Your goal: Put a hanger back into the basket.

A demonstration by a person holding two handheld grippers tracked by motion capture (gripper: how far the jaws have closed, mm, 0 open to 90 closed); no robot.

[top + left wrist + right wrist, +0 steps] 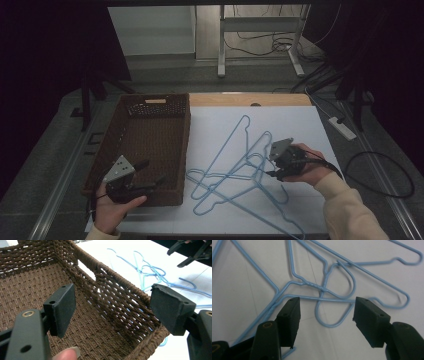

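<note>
The worktop [300, 115] is covered with a white sheet, and a brown wicker basket [181, 150] sits on its left side with nothing inside it that I can see. Just to the right of the basket there's a tangled pile of blue wire hangers [235, 172], all lying flat on the sheet.

Looks to me like the pick-up step, hangers into the basket. The right gripper [276, 161] hovers over the pile with jaws spread wide, holding nothing. The left gripper [152, 175] is wide open too, sitting at the basket's near corner.

Next move probably means dropping the right gripper onto one hook [335, 302] and closing on that single wire, since they're interlocked.
</note>
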